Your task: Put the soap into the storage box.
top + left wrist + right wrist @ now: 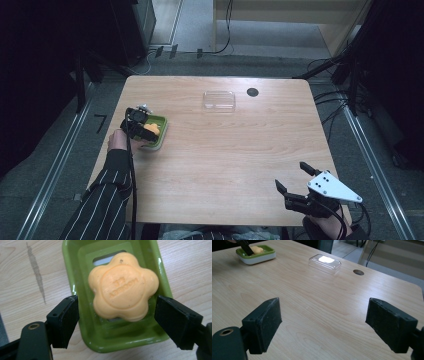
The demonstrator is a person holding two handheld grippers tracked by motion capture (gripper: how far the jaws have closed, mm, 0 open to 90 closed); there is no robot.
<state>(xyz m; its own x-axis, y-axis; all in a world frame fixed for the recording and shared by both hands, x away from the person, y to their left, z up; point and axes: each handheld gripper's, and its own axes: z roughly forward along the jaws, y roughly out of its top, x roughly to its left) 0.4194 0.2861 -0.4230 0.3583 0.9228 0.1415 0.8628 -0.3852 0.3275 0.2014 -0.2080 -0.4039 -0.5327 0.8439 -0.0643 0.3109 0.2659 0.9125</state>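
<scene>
**Soap resting in dish, lid waiting**

Soap [123, 287], orange and flower-shaped with a stamped face, is lying in the green dish [75, 270], which is sitting near the table's nine o'clock edge in the high view. The left gripper [116, 320] is hovering directly over it, its jaws standing about halfway apart on either side of the bar, neither pad touching it. Judging by that gap, the soap is lying free in the tray and the placing part of the work looks done.

The clear lid [219, 100] is lying by itself on the wooden table [225, 165] toward twelve o'clock, just beside the round cable hole [252, 92] and well apart from the dish. Whether it is meant to cover the dish cannot be said for certain, but its shape is suggesting so, and if that is the case, fetching it and fitting it is what is left.

The right gripper [294, 177] is idling near the five o'clock corner, its fingers [263, 323] spread wide over bare wood and holding nothing. From its own camera the lid is showing at about twelve o'clock and the dish far off at ten o'clock, so it looks better placed to go for the lid.
</scene>
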